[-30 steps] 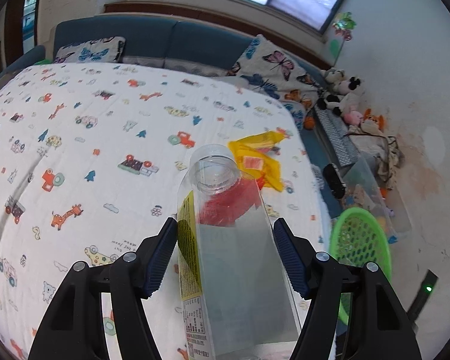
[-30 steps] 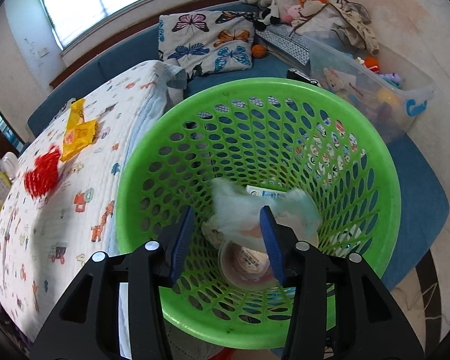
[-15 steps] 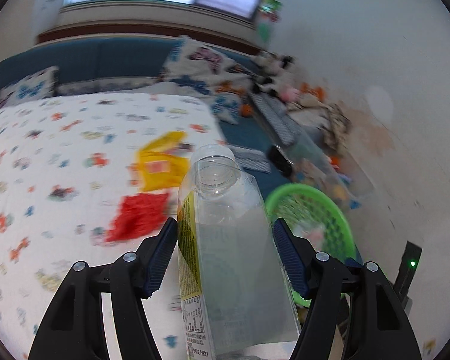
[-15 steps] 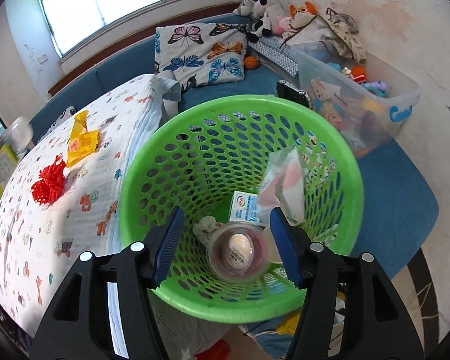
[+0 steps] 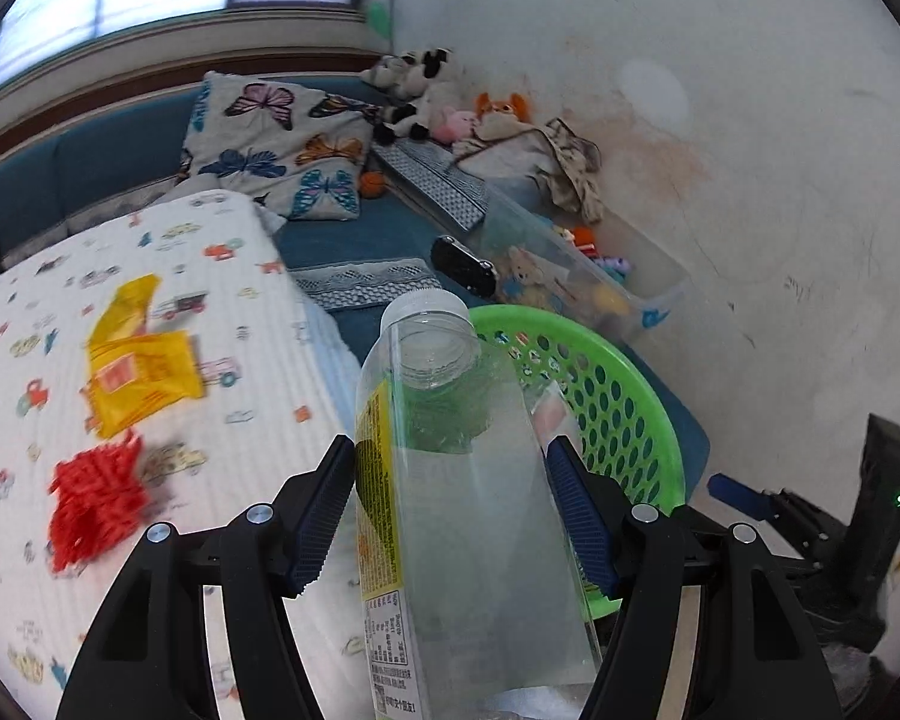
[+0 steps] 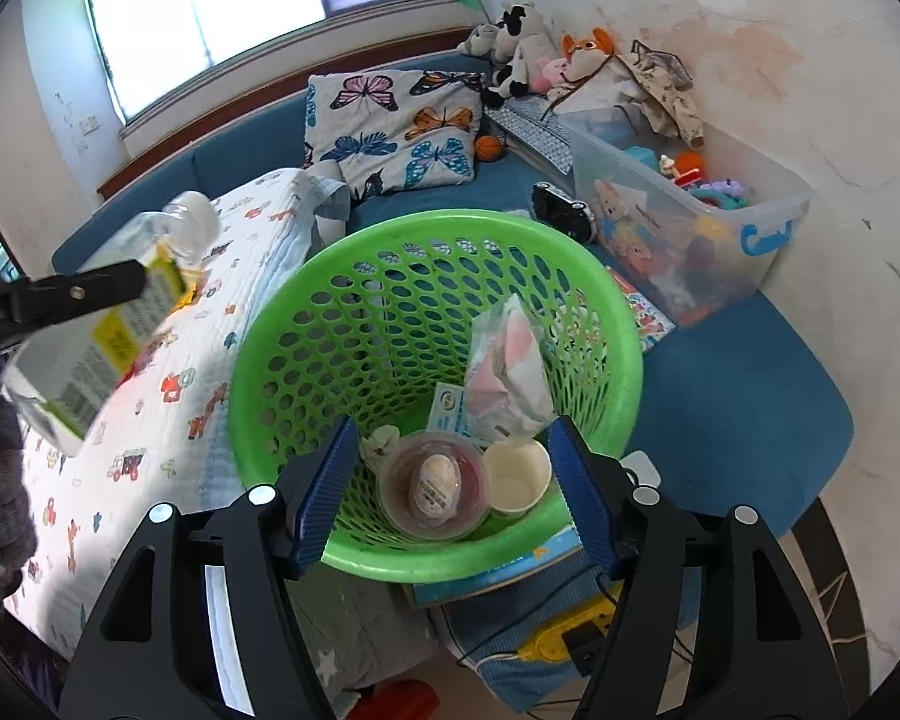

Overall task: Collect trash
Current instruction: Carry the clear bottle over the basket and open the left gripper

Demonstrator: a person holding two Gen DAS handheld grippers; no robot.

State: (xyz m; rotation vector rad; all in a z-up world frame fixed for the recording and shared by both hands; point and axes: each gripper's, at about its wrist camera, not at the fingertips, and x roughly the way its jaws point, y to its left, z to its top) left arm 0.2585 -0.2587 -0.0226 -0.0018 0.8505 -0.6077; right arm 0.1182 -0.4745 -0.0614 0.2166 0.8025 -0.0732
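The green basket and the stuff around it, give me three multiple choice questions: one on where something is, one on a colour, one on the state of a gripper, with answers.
1. Where is the paper cup?
A. on the quilt
B. inside the green basket
C. in the clear toy bin

2. What colour is the flat wrapper lying on the quilt?
A. yellow
B. purple
C. black

3. What is the left gripper doing?
A. hanging open and empty
B. clamped on a pillow
C. clamped on a clear plastic bottle

Answers:
1 B, the cup stands on the basket floor beside a round lidded container.
2 A, the wrapper is bright yellow, next to a red scrap.
3 C, both blue pads press the bottle's sides, and the right wrist view shows the bottle carried above the quilt.
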